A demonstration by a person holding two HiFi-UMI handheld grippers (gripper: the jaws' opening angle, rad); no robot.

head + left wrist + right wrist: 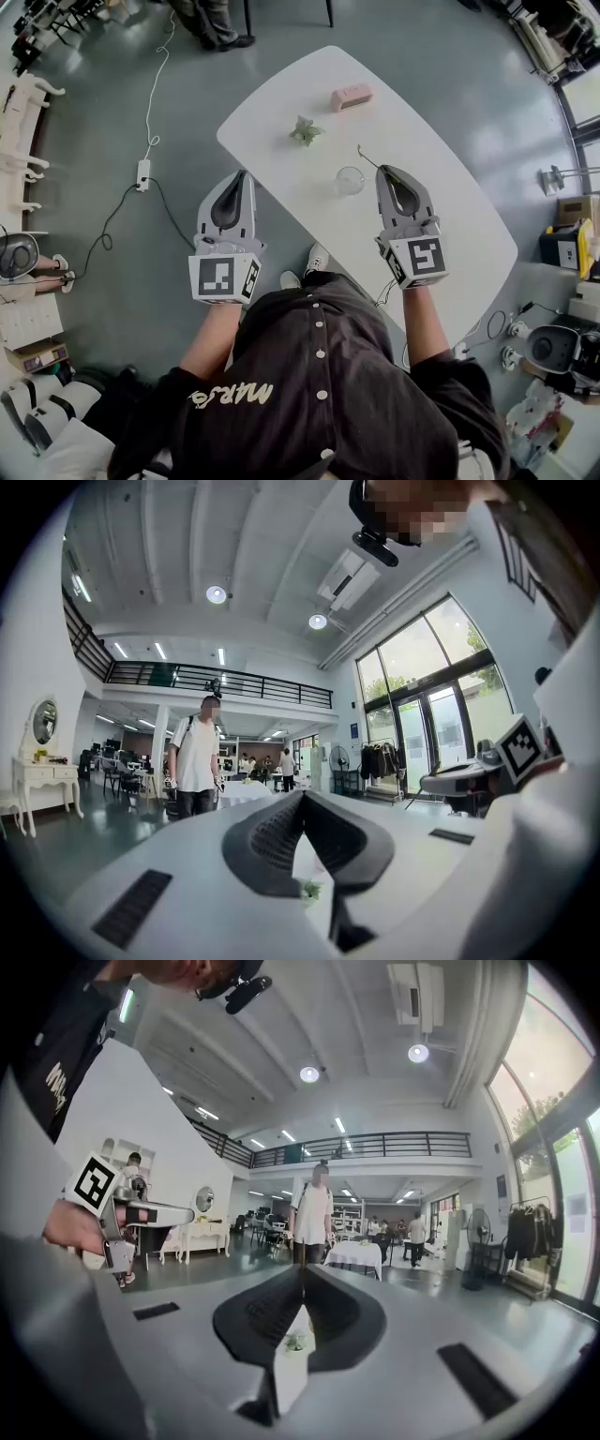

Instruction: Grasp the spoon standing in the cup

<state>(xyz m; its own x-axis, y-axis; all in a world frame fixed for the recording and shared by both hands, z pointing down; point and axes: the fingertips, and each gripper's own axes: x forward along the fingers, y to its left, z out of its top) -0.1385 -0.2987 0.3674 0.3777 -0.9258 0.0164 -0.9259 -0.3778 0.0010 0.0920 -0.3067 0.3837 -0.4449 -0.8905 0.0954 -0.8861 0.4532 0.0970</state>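
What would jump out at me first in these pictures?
The person's left gripper and right gripper, each bearing a black-and-white marker cube, reach toward a white table. The right gripper is shut on a thin spoon next to a clear cup; a pink box and green sprig lie farther back.

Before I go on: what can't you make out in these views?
- The spoon: in the head view it is a thin sliver at the tip of the right gripper; too small to tell which end is the bowl.
- The cup: missing from both gripper views, where the jaw bodies cover most of the table.
- The table's near edge: in the head view, hidden by the person's torso.
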